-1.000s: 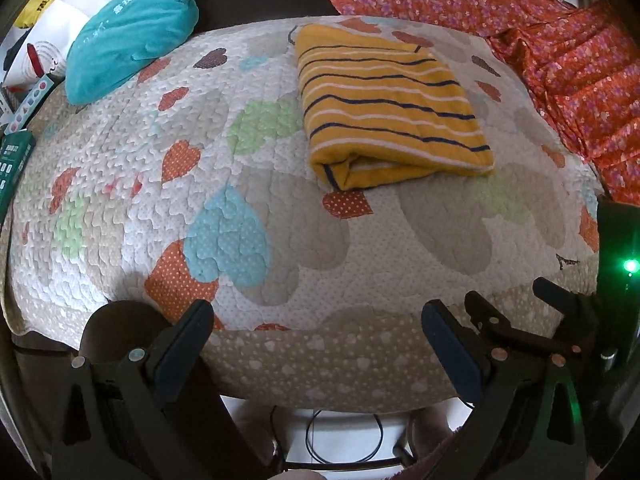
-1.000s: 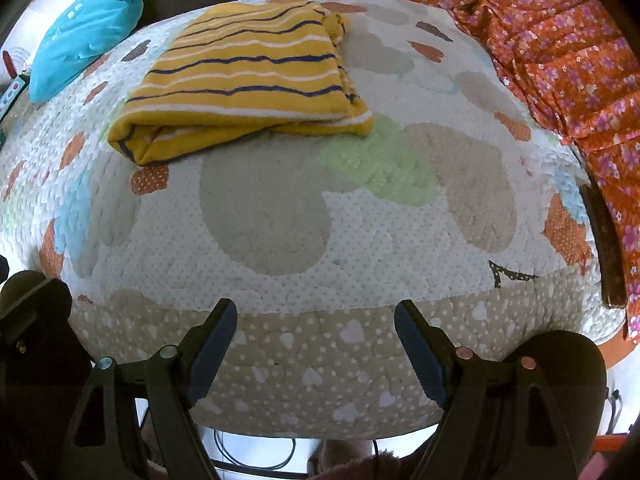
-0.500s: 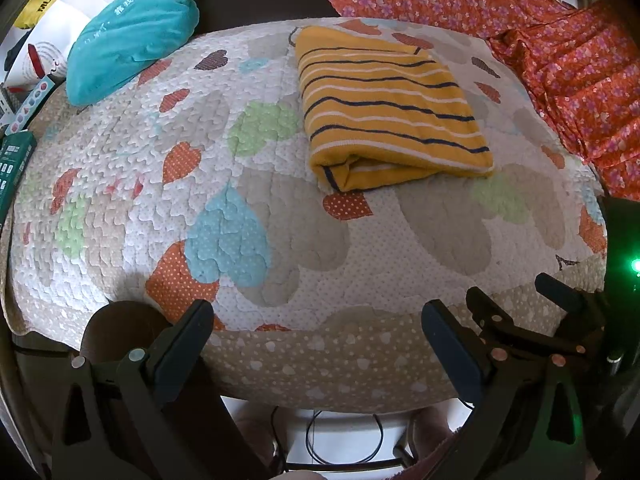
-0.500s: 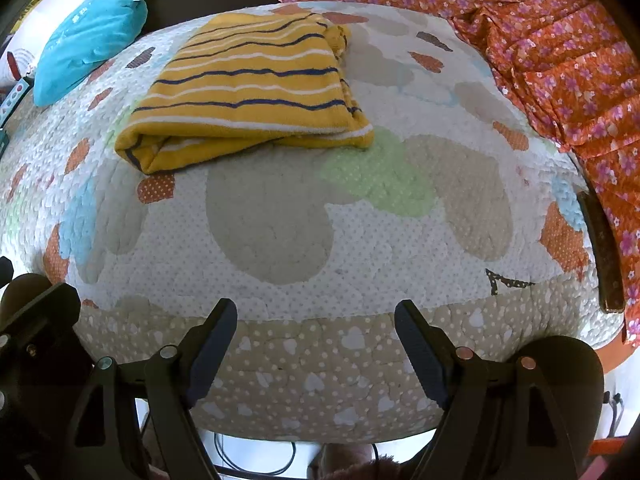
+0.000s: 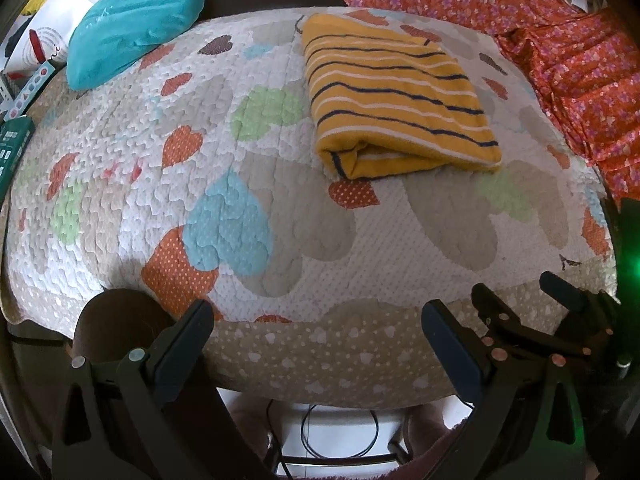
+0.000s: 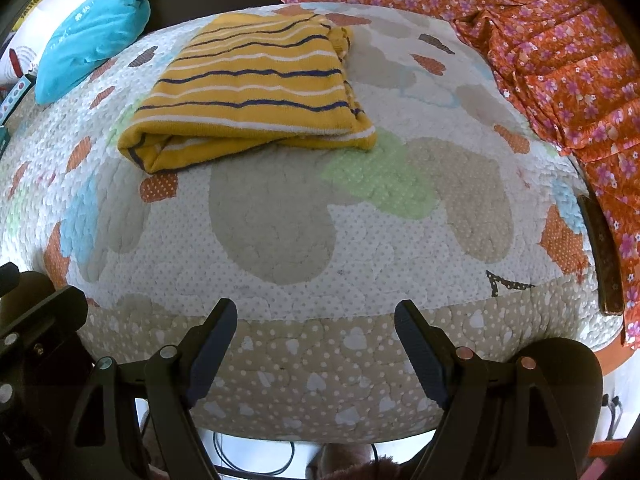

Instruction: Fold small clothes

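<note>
I am holding the left tool [image 5: 316, 332] with its fingers spread wide, gripping nothing, and it is hovering at the near edge of the counter. I am holding the right tool [image 6: 316, 320] the same way: fingers spread apart, nothing between them, positioned over the dotted beige border of the quilted heart-pattern cover [image 6: 280, 220] that is lying over the counter. In the left wrist view, part of the right tool is showing at the lower right, just beside the left one. Well beyond both tools, the yellow striped garment [image 5: 396, 100] is lying folded into a compact rectangle on the far half of the cover, apart from both tools, with its thick folded edge facing me. In the right wrist view the same garment [image 6: 252, 92] is sitting left of centre. A teal cushion [image 5: 132, 20] is resting at the far left corner of the cover, and orange floral fabric [image 6: 560, 60] is lying along the far and right sides.
</note>
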Demonstrator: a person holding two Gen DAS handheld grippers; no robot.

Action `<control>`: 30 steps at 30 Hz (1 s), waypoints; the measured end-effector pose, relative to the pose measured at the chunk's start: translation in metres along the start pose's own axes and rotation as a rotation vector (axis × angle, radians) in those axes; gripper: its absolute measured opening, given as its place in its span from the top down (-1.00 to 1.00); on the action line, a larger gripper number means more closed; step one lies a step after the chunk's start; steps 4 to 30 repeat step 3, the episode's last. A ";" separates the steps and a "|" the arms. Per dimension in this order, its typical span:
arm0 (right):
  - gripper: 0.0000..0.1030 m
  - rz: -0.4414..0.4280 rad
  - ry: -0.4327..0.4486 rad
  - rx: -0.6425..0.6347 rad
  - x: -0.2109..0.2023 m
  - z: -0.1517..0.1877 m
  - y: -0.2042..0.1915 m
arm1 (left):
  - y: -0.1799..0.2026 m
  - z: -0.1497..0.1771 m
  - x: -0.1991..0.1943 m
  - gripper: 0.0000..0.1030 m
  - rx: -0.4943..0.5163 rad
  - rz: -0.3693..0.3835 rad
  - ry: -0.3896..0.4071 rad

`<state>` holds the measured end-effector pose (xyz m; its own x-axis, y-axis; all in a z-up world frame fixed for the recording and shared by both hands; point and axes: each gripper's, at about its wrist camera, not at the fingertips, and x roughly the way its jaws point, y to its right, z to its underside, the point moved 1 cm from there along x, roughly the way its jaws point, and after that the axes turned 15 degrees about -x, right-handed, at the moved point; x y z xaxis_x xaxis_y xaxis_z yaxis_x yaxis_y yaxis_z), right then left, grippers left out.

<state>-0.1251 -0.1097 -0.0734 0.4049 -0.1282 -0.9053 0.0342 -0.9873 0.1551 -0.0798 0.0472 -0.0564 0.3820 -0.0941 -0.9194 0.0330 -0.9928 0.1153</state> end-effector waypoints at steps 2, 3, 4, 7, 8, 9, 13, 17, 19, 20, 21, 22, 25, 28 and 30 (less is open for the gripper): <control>-0.65 -0.001 -0.001 -0.003 0.000 0.000 0.000 | -0.001 0.000 0.002 -1.00 -0.004 0.000 -0.009; -0.65 -0.001 -0.002 -0.004 0.001 0.000 -0.001 | -0.001 0.000 0.002 -1.00 -0.003 0.001 -0.010; -0.65 -0.001 -0.002 -0.004 0.001 0.000 -0.001 | -0.001 0.000 0.002 -1.00 -0.003 0.001 -0.010; -0.65 -0.001 -0.002 -0.004 0.001 0.000 -0.001 | -0.001 0.000 0.002 -1.00 -0.003 0.001 -0.010; -0.65 -0.001 -0.002 -0.004 0.001 0.000 -0.001 | -0.001 0.000 0.002 -1.00 -0.003 0.001 -0.010; -0.65 -0.001 -0.002 -0.004 0.001 0.000 -0.001 | -0.001 0.000 0.002 -1.00 -0.003 0.001 -0.010; -0.65 -0.001 -0.002 -0.004 0.001 0.000 -0.001 | -0.001 0.000 0.002 -1.00 -0.003 0.001 -0.010; -0.65 -0.001 -0.002 -0.004 0.001 0.000 -0.001 | -0.001 0.000 0.002 -1.00 -0.003 0.001 -0.010; -0.65 -0.001 -0.002 -0.004 0.001 0.000 -0.001 | -0.001 0.000 0.002 -1.00 -0.003 0.001 -0.010; -0.65 -0.001 -0.002 -0.004 0.001 0.000 -0.001 | -0.001 0.000 0.002 -1.00 -0.003 0.001 -0.010; -0.65 -0.001 -0.002 -0.004 0.001 0.000 -0.001 | -0.001 0.000 0.002 -1.00 -0.003 0.001 -0.010; -0.65 -0.001 -0.002 -0.004 0.001 0.000 -0.001 | -0.001 0.000 0.002 -1.00 -0.003 0.001 -0.010; -0.65 -0.001 -0.002 -0.004 0.001 0.000 -0.001 | -0.001 0.000 0.002 -1.00 -0.003 0.001 -0.010; -0.65 -0.001 -0.002 -0.004 0.001 0.000 -0.001 | -0.001 0.000 0.002 -1.00 -0.003 0.001 -0.010; -0.65 -0.001 -0.002 -0.004 0.001 0.000 -0.001 | -0.001 0.000 0.002 -1.00 -0.003 0.001 -0.010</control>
